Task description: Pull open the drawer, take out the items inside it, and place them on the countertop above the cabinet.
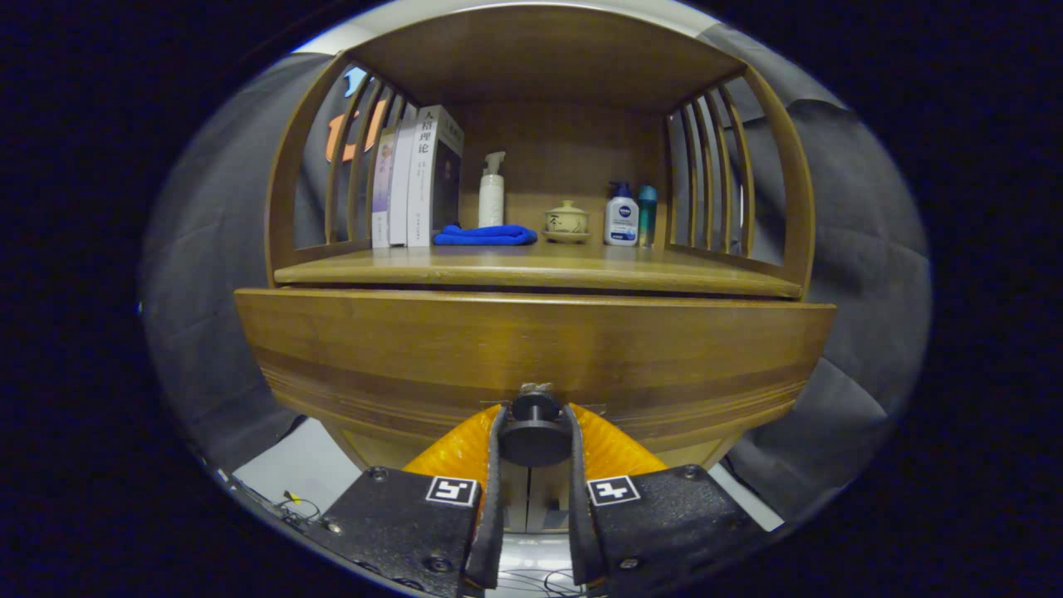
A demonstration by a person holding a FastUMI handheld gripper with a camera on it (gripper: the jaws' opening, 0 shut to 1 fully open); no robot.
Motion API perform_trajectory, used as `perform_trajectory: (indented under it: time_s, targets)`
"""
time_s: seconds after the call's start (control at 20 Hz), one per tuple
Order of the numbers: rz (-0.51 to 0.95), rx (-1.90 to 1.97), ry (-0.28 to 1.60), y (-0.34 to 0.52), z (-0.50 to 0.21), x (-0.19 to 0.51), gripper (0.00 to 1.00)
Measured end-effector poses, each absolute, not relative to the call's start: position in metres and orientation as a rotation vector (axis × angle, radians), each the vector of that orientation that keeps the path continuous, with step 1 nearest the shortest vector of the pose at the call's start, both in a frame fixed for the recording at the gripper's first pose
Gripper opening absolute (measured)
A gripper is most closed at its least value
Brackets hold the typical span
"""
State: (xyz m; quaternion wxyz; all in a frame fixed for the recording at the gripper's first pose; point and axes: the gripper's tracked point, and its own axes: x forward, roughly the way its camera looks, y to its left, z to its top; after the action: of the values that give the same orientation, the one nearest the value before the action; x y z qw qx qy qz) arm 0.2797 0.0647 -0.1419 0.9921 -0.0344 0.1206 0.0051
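Gripper view: the tongs (534, 432) are clenched on the drawer knob (534, 422), one finger pressing each side of the dark round knob. The knob sits at the lower middle of the curved wooden drawer front (531, 353), which appears pulled slightly forward below the bench (531, 270). On the bench, toward the back, stand books (415, 178), a folded blue cloth (486, 236), a white pump bottle (491, 193), a small lidded ceramic cup (566, 219) and two more bottles (629, 216). The drawer's contents are hidden. The drawer looks stiff and fairly heavy — the knob, small and smooth, is likely slippery, so a firm grip at its neck suits best.
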Motion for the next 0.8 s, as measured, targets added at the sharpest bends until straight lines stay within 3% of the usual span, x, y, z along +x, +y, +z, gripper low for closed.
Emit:
perform_trajectory:
  time_s: [0.8]
  targets:
    - [0.038,-0.060,0.243,0.058,-0.159,0.182,0.35]
